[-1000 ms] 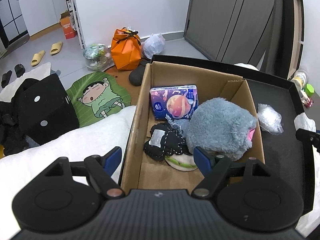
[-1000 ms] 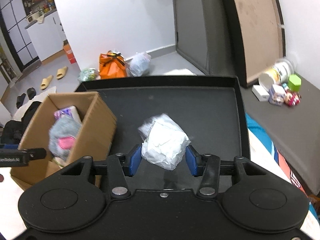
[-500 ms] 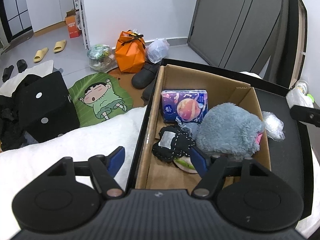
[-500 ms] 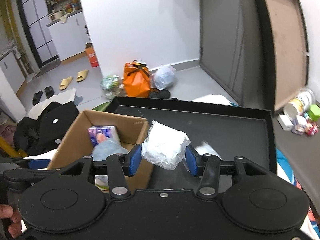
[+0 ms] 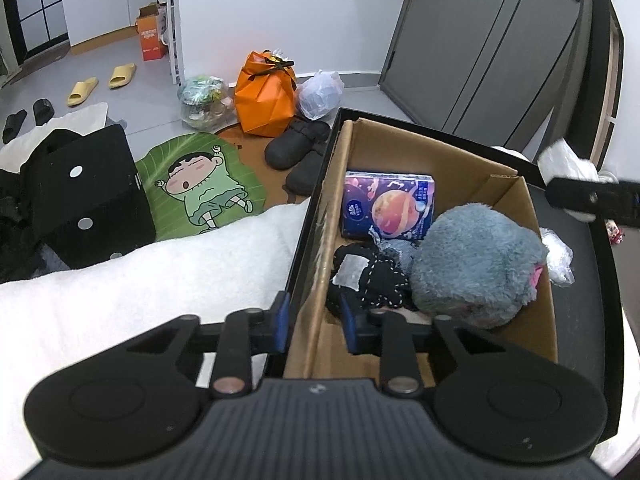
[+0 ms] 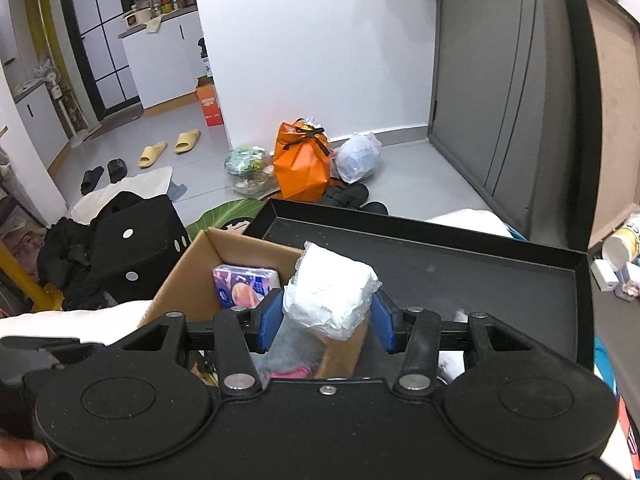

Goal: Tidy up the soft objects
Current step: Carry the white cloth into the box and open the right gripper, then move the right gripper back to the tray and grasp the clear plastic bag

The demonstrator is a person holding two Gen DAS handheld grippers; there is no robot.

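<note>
An open cardboard box (image 5: pixel 424 152) stands in a black tray (image 6: pixel 440 264). It holds a grey plush (image 5: pixel 476 264), a tissue pack (image 5: pixel 388 208) and a black stitched soft toy (image 5: pixel 372 276). My left gripper (image 5: pixel 314 318) straddles the box's left wall and the tray's rim. Its jaws are closing, and the pads look pressed on that wall. My right gripper (image 6: pixel 326 316) is shut on a white crumpled wad (image 6: pixel 332 296), held above the box's (image 6: pixel 184 280) right side. In the left wrist view, one of the right gripper's fingers (image 5: pixel 592 200) shows beyond the box.
A crumpled clear plastic bag (image 5: pixel 558 256) lies on the tray right of the box. A white blanket (image 5: pixel 140 292) is on the left. On the floor beyond are a black dotted box (image 5: pixel 84 196), a cartoon mat (image 5: pixel 200 188), an orange bag (image 5: pixel 264 100) and dark shoes (image 5: pixel 296 148). Bottles (image 6: pixel 620 248) stand at the right.
My left gripper's jaws have narrowed from wide open onto the box's left wall. The right gripper has carried the white wad leftward from over the tray to above the box.
</note>
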